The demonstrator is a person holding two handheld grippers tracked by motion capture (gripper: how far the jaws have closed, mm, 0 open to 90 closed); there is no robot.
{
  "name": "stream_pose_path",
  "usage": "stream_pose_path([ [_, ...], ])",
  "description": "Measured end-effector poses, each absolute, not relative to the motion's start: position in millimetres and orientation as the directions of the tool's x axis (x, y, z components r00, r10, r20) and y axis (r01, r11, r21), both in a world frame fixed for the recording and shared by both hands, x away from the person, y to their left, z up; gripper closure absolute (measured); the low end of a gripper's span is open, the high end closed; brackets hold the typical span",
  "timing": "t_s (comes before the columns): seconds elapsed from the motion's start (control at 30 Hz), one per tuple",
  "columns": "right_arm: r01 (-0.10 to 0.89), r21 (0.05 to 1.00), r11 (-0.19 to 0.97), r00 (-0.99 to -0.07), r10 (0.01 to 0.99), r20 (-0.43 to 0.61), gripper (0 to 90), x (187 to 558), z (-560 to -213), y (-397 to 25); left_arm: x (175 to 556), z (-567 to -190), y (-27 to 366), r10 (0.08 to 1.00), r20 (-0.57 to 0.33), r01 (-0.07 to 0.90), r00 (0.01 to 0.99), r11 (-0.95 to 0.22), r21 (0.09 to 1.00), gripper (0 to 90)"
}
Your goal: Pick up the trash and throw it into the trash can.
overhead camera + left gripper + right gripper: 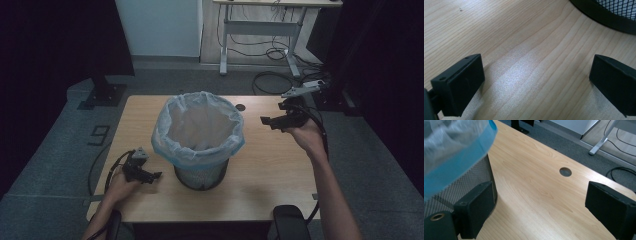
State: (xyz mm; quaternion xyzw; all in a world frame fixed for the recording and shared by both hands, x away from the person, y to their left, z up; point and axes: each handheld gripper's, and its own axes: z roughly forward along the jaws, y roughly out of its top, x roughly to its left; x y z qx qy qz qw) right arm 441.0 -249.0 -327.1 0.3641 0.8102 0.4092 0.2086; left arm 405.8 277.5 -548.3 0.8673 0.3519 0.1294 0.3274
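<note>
1. Mesh bin (200, 172) with a clear liner bag (199, 127), blue band folded over the rim, is sitting mid worktop (270, 185)
2. Left gripper (156, 176) is resting low on the worktop just beside the bin's base, fingers (459, 86) spread wide and gripping nothing
3. Right gripper (265, 121) is hovering up near the bin's rim on the right side, fingers (475, 208) also gaping wide and holding nothing
4. Small round cable hole (565, 171) is sitting in the worktop behind the bin

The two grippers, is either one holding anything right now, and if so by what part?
Nothing is held. The left gripper is open above bare table beside the mesh bin. The right gripper is open too, near the bin's bag but apart from it.
</note>
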Motion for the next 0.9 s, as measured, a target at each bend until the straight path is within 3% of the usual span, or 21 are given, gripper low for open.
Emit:
stream_pose_path([
  [0.5,0.460,0.809,0.365,-0.629,0.778,0.007,8.4,433.8,-386.4,-262.7,405.5,-548.4,277.3,0.697,-0.008,0.527,0.717,-0.535,0.661,0.0],
  [0.9,0.490,0.789,0.372,-0.591,0.807,-0.014,9.1,426.6,-437.3,-271.7,405.4,-548.4,277.3,0.697,-0.008,0.527,0.717,-0.535,0.661,0.0],
])
